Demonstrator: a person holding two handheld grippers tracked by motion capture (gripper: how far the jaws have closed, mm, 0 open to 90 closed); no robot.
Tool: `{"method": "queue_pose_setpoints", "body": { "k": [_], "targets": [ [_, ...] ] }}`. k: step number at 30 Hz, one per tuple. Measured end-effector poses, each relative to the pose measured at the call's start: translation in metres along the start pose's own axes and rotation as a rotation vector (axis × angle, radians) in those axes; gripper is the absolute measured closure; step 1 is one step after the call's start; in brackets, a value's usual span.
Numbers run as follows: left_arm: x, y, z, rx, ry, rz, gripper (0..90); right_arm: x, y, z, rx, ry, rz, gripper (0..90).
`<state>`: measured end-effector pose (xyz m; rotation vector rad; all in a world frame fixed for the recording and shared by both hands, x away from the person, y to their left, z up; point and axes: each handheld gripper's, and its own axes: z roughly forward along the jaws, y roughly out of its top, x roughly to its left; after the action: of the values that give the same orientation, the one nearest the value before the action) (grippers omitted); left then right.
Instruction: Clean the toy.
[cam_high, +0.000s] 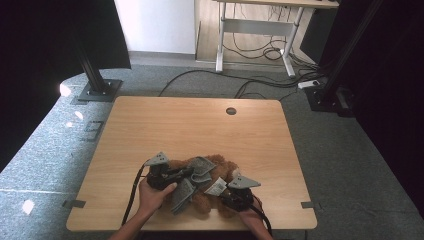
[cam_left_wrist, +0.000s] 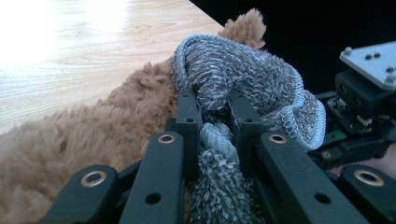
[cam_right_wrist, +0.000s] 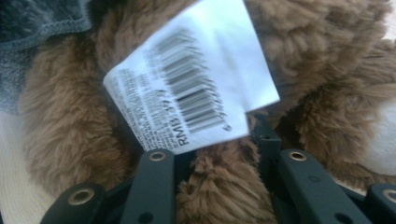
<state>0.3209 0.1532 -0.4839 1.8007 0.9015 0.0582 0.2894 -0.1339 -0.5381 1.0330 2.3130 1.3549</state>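
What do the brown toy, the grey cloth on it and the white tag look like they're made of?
Brown toy: long shaggy pile, likely synthetic plush; matte, fibres clump.
Grey cloth: looped, terry-like knit with a stitched hem, soft and matte; fibre type unclear. The left gripper pinches a fold of it.
White tag: thin printed sheet with a barcode, probably paper or coated fabric; it bends without creasing.

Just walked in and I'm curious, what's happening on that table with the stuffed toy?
A person is working on a brown plush bear at the near edge of the wooden table, holding a gripper in each hand. The left gripper is shut on a grey knitted garment that sits on the bear. The right gripper has brown fur between its jaws, just below the bear's white barcode tag. It looks like clothing being put on or taken off; which one isn't clear.
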Motion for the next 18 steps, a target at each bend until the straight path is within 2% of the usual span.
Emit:
{"method": "queue_pose_setpoints", "body": {
  "k": [2,6,8,11,16,18],
  "targets": [
    [0.0,-0.003,0.001,-0.013,0.009,0.017,76.8,0.0,0.0,0.001,0.007,0.001,-0.001,68.7],
    [0.006,-0.002,0.009,-0.036,0.025,0.027,77.0,-0.005,0.003,0.006,0.012,-0.001,0.028,68.8],
    [0.012,0.002,0.013,-0.036,0.021,0.022,77.1,-0.011,0.005,0.009,0.009,0.01,0.054,68.9],
    [0.021,0.01,0.018,-0.036,0.036,0.01,77.1,-0.017,0.008,0.014,0.0,0.02,0.071,69.1],
    [0.034,0.019,0.027,-0.042,0.043,-0.007,77.2,-0.023,0.016,0.022,-0.011,-0.008,0.068,69.7],
    [0.036,0.023,0.03,-0.045,0.052,0.002,77.3,-0.025,0.018,0.025,-0.015,-0.027,0.064,70.0]
  ]
}}
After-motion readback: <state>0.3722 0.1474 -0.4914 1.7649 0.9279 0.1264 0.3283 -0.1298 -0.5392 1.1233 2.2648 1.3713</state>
